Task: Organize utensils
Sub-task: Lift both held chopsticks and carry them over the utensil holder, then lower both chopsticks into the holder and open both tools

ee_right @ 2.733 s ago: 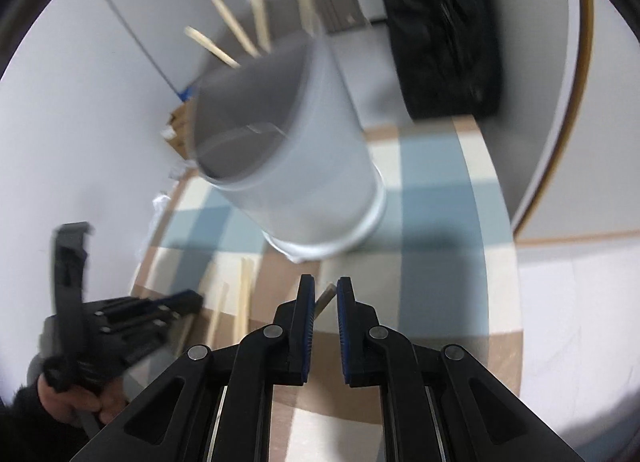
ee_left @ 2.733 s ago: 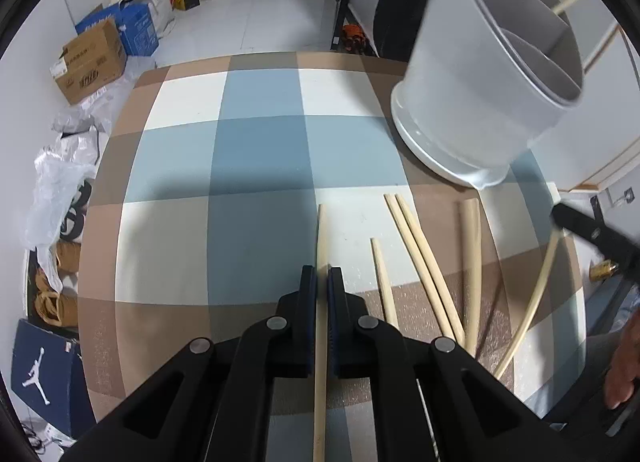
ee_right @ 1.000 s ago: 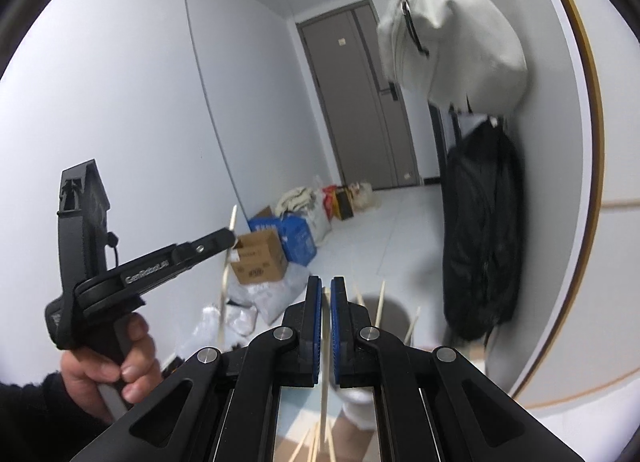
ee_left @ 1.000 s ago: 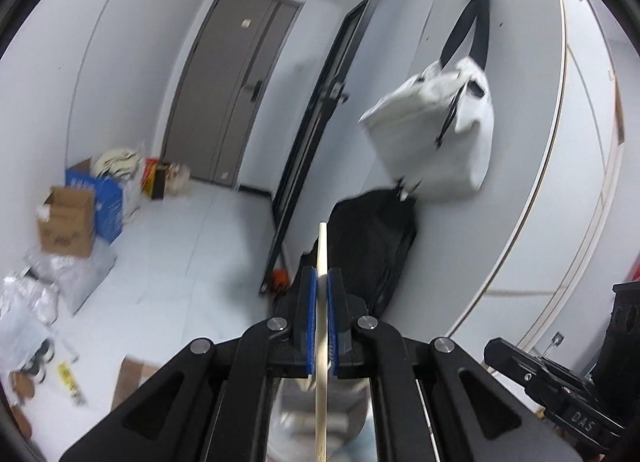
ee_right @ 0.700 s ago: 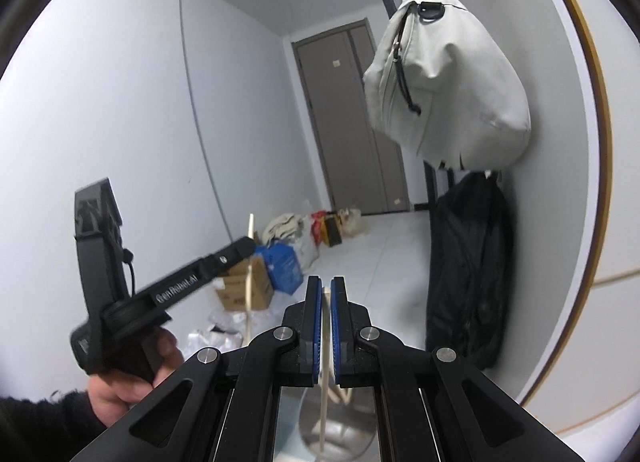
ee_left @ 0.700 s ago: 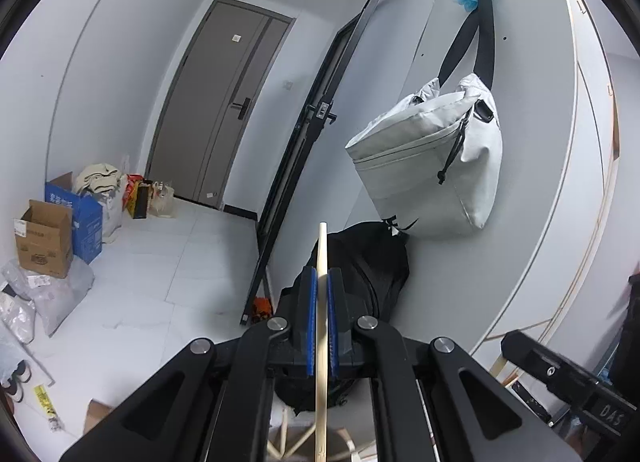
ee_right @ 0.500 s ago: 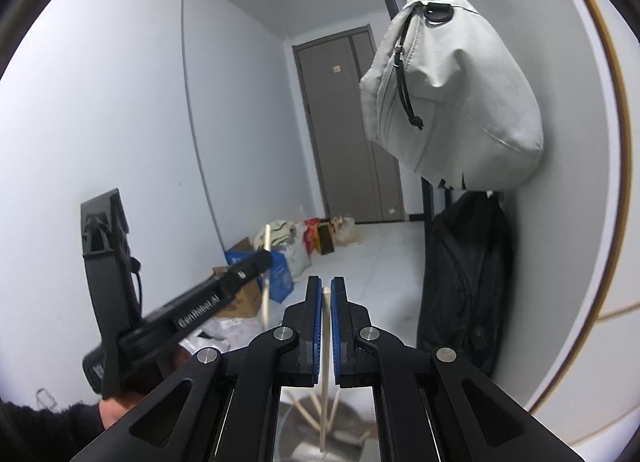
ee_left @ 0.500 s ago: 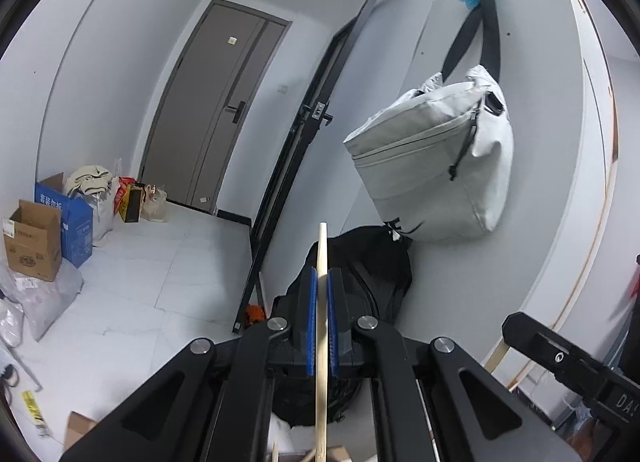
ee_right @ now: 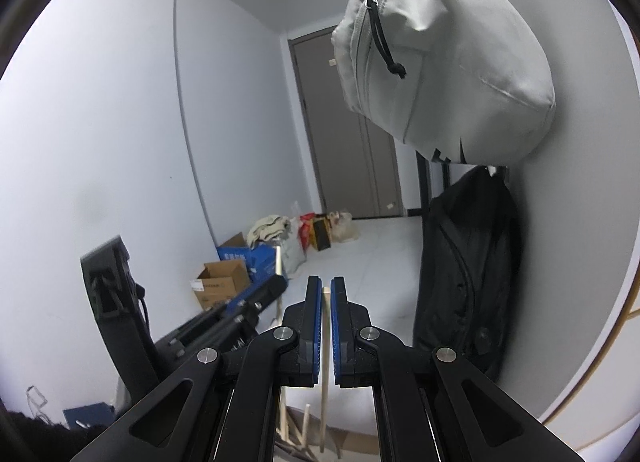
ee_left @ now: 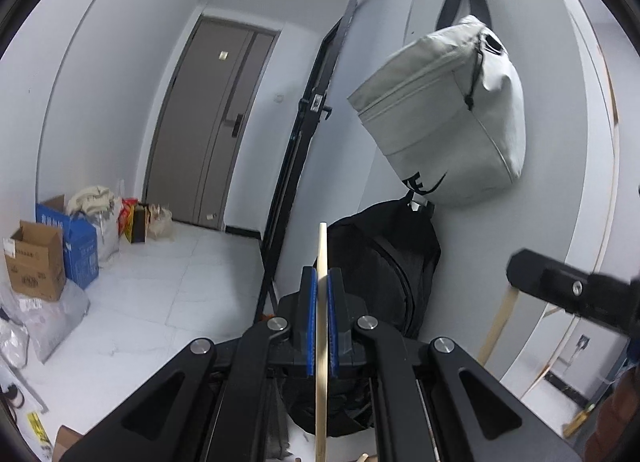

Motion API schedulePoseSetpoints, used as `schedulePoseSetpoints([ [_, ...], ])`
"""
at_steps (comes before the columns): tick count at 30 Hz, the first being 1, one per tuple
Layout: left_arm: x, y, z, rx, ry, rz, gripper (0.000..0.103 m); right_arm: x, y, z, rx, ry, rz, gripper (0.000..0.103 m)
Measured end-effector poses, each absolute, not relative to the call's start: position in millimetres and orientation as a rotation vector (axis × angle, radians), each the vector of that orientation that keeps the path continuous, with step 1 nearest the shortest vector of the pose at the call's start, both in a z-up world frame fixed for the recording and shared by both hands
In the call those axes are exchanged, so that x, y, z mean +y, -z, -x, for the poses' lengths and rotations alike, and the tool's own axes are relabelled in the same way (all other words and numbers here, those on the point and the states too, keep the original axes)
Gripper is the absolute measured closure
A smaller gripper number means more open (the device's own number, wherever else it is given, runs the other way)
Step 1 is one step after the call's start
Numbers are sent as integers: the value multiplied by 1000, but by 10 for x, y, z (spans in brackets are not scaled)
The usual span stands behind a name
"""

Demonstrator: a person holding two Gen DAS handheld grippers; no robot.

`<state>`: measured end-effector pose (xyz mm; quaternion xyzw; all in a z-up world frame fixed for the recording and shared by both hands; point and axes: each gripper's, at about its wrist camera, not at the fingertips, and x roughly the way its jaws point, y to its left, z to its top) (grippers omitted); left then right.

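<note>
Wooden chopstick (ee_left: 321,322) stands clamped upright in the closed left gripper (ee_left: 322,326) at lower centre; only this view shows the right gripper's tip at right.

Right wrist view: right gripper (ee_right: 326,332) pinches one chopstick (ee_right: 325,362), with several more sticks (ee_right: 296,434) below.

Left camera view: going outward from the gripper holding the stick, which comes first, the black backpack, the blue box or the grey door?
From the left gripper, shut on a wooden stick:
1. Black backpack, just ahead, against the right wall.
2. Blue box, on the floor at left.
3. Grey door, at the far end of the room.
</note>
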<state>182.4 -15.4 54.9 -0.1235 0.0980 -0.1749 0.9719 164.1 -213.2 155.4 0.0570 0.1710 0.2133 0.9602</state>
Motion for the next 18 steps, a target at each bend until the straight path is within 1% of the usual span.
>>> schedulePoseSetpoints([
  [11,-340,-538,-1768,123,352,145,102,-2095,-1396,-1746,361,-445,-79,100],
  [18,-339,-466,-1685,133,371,136,102,-2127,-1268,-1782,384,-447,-89,100],
])
